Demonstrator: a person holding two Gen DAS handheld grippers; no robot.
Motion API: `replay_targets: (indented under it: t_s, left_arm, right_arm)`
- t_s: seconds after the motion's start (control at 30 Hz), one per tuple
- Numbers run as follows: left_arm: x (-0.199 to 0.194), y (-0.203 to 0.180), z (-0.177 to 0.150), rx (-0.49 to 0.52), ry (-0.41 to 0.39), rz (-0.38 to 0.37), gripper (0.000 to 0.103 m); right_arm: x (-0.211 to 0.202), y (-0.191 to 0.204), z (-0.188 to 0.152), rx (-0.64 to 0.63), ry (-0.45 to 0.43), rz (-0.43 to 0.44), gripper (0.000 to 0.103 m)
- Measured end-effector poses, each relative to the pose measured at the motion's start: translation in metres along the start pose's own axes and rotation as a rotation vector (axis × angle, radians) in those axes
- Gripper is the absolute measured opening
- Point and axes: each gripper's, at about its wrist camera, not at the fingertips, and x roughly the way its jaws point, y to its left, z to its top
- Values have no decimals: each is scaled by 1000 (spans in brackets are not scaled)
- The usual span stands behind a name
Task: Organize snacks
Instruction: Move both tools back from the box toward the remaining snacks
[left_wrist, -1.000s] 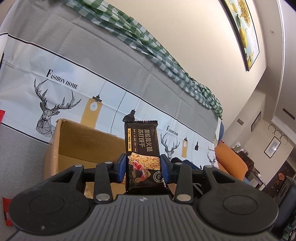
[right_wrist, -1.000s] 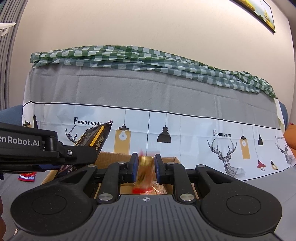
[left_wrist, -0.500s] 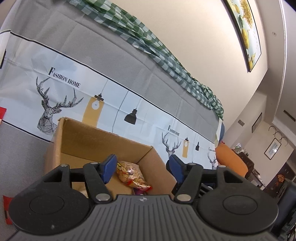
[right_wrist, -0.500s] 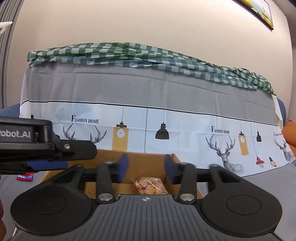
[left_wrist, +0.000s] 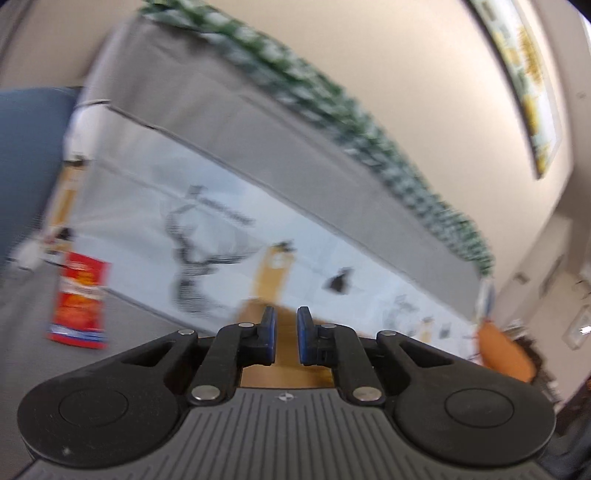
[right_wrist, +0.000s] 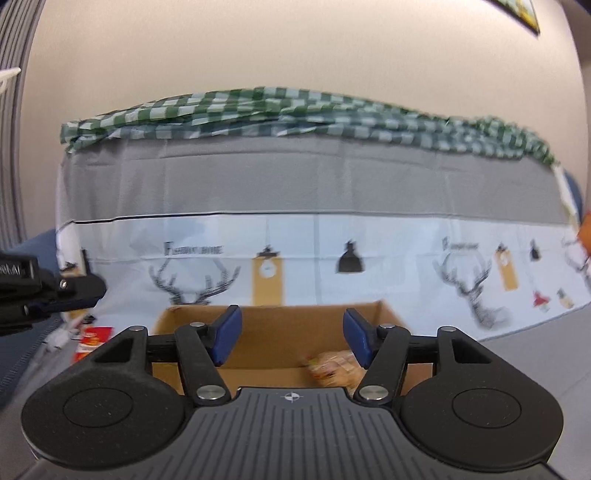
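Packet (left_wrist: 79, 301) of red snack looks light and crinkly; pinch its edge, since your left gripper (left_wrist: 287, 334) is closing empty, right gripper (right_wrist: 291, 338) opening empty.

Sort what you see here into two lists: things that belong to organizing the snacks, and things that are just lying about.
Belongs to the job:
- cardboard box
- clear snack bag inside the box
- red snack packet on the grey cover, outside the box
- left gripper, closing on nothing
- right gripper, opening, empty

Just lying about:
- green checked cloth
- printed deer cover
- wall picture
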Motion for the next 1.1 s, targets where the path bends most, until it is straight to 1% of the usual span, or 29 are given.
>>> replay_targets:
  t_s: [0.07, 0.13, 0.17, 0.2, 0.27, 0.3, 0.33, 0.37, 0.43, 0.47, 0.5, 0.53, 0.63, 0.77, 0.8, 0.87, 0.93, 0.97, 1.0, 1.03, 1.07, 1.1]
  left_arm:
    - [-1, 14, -1, 36, 18, 61, 12]
    - [1, 24, -7, 88, 47, 104, 12]
    - [6, 27, -11, 126, 76, 118, 12]
    - [10, 27, -15, 173, 109, 130, 15]
    - [17, 24, -26, 268, 157, 145, 28]
    - [22, 22, -33, 315, 183, 146, 43]
    - [27, 20, -41, 361, 213, 145, 55]
    - [32, 18, -48, 406, 242, 140, 60]
    - [40, 14, -67, 492, 296, 126, 75]
    - [44, 13, -78, 536, 325, 123, 76]
    - [48, 13, -88, 582, 357, 124, 76]
    - [51, 14, -96, 610, 372, 129, 77]
    - [55, 22, -110, 670, 409, 138, 78]
    - [59, 23, -123, 721, 407, 154, 78]
    - [60, 22, -125, 736, 403, 158, 76]
    - [62, 21, -126, 750, 398, 170, 75]
    - [66, 22, -125, 747, 397, 179, 67]
    - [67, 23, -125, 743, 396, 180, 65]
    - [67, 21, -125, 743, 395, 179, 60]
    - [68, 21, -126, 748, 397, 176, 50]
    - [68, 19, -126, 754, 403, 173, 46]
    - [68, 18, -126, 762, 406, 171, 38]
  right_arm:
    - [1, 7, 0, 19, 20, 33, 59]
    - [0, 14, 0, 45, 33, 72, 59]
    - [-1, 18, 0, 51, 35, 84, 58]
    - [-2, 21, 0, 58, 39, 97, 58]
    - [-3, 29, -2, 75, 48, 130, 58]
    - [-4, 33, -3, 81, 54, 142, 58]
    - [-3, 37, -5, 87, 61, 152, 58]
    - [-3, 42, -7, 94, 69, 164, 58]
    - [-3, 52, -12, 96, 81, 187, 58]
    - [-3, 57, -14, 95, 87, 198, 58]
    - [-3, 60, -15, 97, 89, 209, 58]
    - [-3, 64, -16, 99, 90, 218, 58]
    - [-1, 67, -15, 109, 95, 231, 58]
    - [5, 61, -13, 141, 113, 225, 58]
    - [6, 60, -13, 144, 115, 224, 58]
    - [7, 61, -13, 143, 117, 222, 58]
    - [8, 63, -13, 138, 115, 225, 58]
    - [7, 64, -13, 134, 110, 225, 58]
    - [7, 66, -12, 132, 105, 225, 58]
    - [6, 67, -12, 128, 100, 227, 58]
    - [5, 68, -12, 125, 96, 228, 58]
    - [4, 69, -12, 123, 93, 228, 58]
